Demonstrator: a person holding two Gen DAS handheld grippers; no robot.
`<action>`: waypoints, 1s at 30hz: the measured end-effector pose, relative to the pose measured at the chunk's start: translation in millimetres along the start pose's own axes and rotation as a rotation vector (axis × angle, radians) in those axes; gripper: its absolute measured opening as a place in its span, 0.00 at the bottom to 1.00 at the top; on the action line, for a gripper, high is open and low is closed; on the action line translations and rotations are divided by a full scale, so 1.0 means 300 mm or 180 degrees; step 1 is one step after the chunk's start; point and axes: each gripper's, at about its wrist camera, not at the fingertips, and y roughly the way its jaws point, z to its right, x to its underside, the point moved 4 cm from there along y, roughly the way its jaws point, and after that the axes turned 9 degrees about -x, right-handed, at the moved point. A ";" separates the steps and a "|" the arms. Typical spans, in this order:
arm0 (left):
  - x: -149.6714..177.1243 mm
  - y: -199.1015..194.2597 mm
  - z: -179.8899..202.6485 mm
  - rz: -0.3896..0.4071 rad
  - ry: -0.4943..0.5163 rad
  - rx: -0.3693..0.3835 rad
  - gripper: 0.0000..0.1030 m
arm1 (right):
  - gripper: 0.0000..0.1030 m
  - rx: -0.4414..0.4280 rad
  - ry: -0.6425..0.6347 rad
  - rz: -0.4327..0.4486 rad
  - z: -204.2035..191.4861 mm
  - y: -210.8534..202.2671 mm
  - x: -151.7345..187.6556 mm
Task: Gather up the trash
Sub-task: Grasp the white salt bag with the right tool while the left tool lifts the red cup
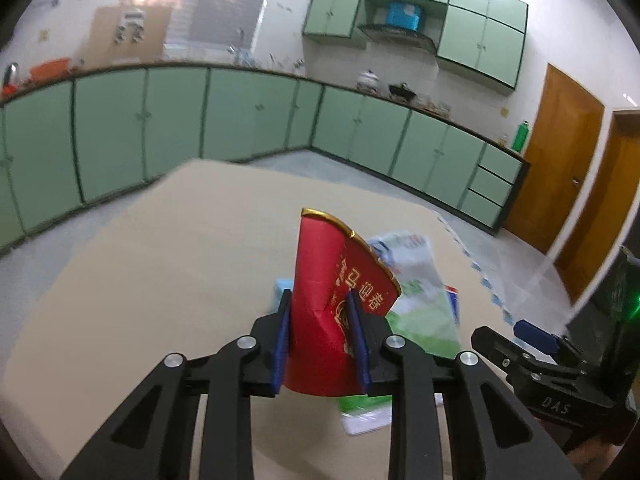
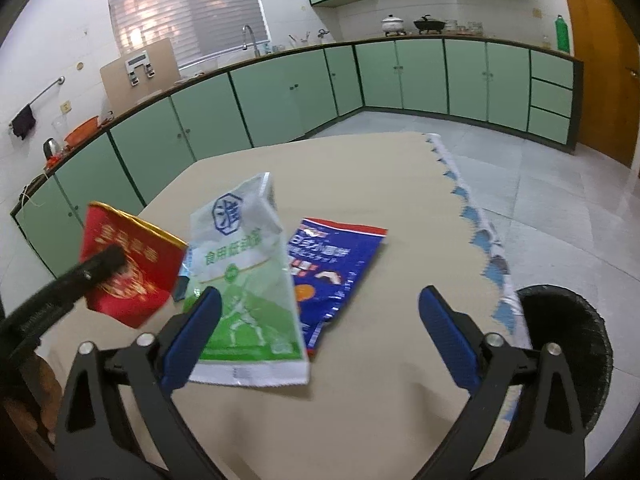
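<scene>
Here, crumpled red paper cup (image 1: 332,300).

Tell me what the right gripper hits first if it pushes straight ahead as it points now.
Probably bare table: between the open right gripper fingers lies only tabletop. The green and white bag sits by its left finger, so that finger might graze it; depth is unclear.

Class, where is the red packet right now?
The red packet is pinched in the left gripper, lifted above the table, left of the green-and-white bag.
</scene>
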 end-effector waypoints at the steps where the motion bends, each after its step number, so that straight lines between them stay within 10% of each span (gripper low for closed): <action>1: -0.003 -0.001 -0.009 0.0031 0.0016 -0.0068 0.26 | 0.83 -0.0021 -0.0027 -0.0013 -0.009 0.014 -0.007; 30: -0.032 0.071 -0.061 0.0110 -0.0036 -0.0433 0.26 | 0.19 -0.0265 -0.0406 -0.0268 -0.102 0.223 -0.140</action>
